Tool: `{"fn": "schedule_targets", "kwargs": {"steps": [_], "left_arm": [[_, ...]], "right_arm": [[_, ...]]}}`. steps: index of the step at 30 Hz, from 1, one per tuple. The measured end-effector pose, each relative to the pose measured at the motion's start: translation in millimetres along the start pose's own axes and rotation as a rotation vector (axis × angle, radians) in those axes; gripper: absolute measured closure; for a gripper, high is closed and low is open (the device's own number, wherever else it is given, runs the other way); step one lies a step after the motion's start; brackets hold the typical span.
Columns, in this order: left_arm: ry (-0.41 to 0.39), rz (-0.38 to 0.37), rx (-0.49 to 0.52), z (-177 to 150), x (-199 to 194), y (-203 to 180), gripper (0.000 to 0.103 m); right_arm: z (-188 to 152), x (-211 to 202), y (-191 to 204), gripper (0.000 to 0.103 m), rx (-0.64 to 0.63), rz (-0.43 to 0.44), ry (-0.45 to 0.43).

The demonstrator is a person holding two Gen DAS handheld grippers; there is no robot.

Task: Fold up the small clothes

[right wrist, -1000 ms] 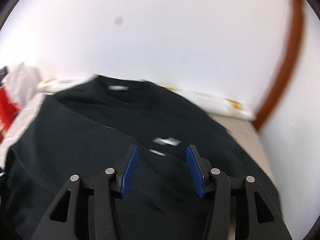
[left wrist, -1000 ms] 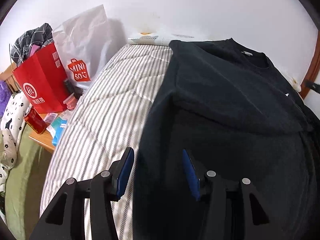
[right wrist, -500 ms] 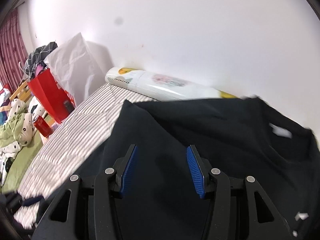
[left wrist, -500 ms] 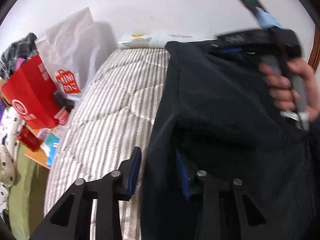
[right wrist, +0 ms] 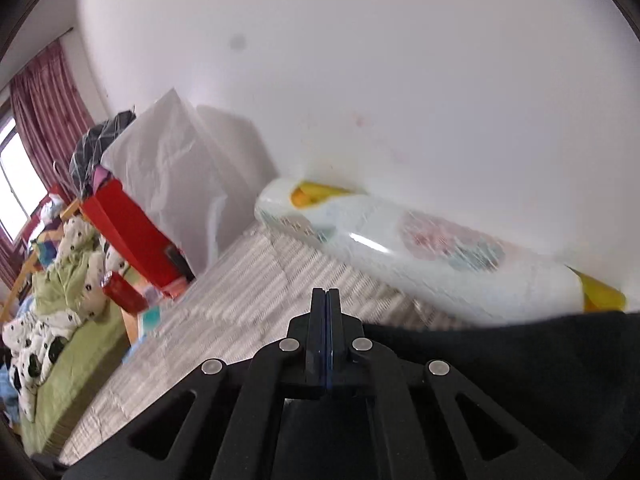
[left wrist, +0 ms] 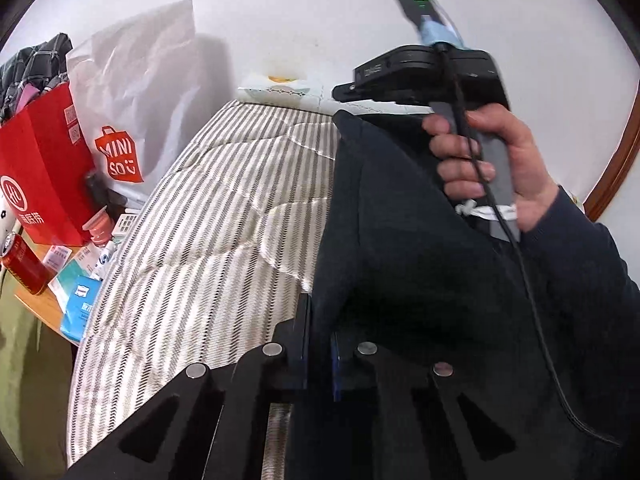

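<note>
A black sweatshirt (left wrist: 400, 232) lies on the striped bed (left wrist: 224, 216). My left gripper (left wrist: 318, 344) is shut on the sweatshirt's left edge near the hem, with dark cloth pinched between the blue pads. The right gripper's body (left wrist: 424, 72) shows in the left wrist view, held by a hand over the sweatshirt's far left corner. In the right wrist view my right gripper (right wrist: 326, 320) has its pads pressed together at the sweatshirt's (right wrist: 520, 344) far edge; whether cloth is between them is hidden.
A rolled plastic-wrapped bundle (right wrist: 420, 252) lies along the wall at the head of the bed. Left of the bed stand a red bag (left wrist: 44, 160), a white Miniso bag (left wrist: 132, 112), a red can (left wrist: 24, 264) and small boxes on a low table.
Both grippers have closed from open. The right gripper swung left across the sweatshirt to its far left corner. The left gripper closed on the left edge.
</note>
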State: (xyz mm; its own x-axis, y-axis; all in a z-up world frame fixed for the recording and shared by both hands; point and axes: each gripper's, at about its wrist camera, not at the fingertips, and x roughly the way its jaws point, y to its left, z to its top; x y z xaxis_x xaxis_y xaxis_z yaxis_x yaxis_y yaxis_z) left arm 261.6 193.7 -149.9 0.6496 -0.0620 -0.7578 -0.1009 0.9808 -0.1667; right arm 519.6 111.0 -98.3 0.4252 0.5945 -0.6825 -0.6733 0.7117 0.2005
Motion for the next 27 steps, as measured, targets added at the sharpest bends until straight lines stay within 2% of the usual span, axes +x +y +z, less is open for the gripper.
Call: {"fn": "schedule_targets", "kwargs": {"steps": [2,5,6,7,9,14,15,16,17,21,23,25,27], "left_arm": [[0.018,-0.012,-0.018,-1,2,3,0.095],[0.033,-0.017,-0.024,-3,4,4,0.095],[0.032,-0.016,-0.024,-4,5,4,0.095],[0.033,-0.011,-0.02,-4,5,2,0.095],[0.033,-0.003,-0.003,-4,6,0,0.095],[0.031,-0.003,-0.011,-4,6,0,0.095],[0.029,-0.003,-0.009,-4,6,0,0.095],[0.022,-0.001,-0.005,-4,4,1,0.095],[0.016,-0.004,-0.011,-4,3,2,0.095],[0.024,-0.021,-0.058,-5,1,15,0.095],[0.033,-0.019,-0.061,-6,2,18,0.095],[0.038,-0.022,-0.065,-6,2,19,0.095],[0.041,-0.01,-0.051,-6,2,18,0.093]], "right_arm": [[3,11,5,0.103,-0.015,-0.043,0.033],[-3,3,0,0.099,-0.011,-0.006,0.081],[-5,-2,-3,0.086,-0.016,-0.001,0.086],[-8,-8,-6,0.062,-0.025,0.004,0.088],[-15,-18,-11,0.044,-0.039,0.0,0.08],[-26,-17,-16,0.047,-0.04,0.023,0.119],[-27,-10,-16,0.06,-0.038,0.03,0.138],[-27,-1,-16,0.09,-0.038,0.036,0.158],[-28,4,-15,0.094,-0.039,0.039,0.174],[-15,-3,-2,0.094,-0.039,0.072,0.058],[-12,9,2,0.094,-0.033,0.061,0.061],[-16,32,3,0.093,-0.031,0.018,0.112],[-18,33,3,0.09,-0.029,0.004,0.101]]}}
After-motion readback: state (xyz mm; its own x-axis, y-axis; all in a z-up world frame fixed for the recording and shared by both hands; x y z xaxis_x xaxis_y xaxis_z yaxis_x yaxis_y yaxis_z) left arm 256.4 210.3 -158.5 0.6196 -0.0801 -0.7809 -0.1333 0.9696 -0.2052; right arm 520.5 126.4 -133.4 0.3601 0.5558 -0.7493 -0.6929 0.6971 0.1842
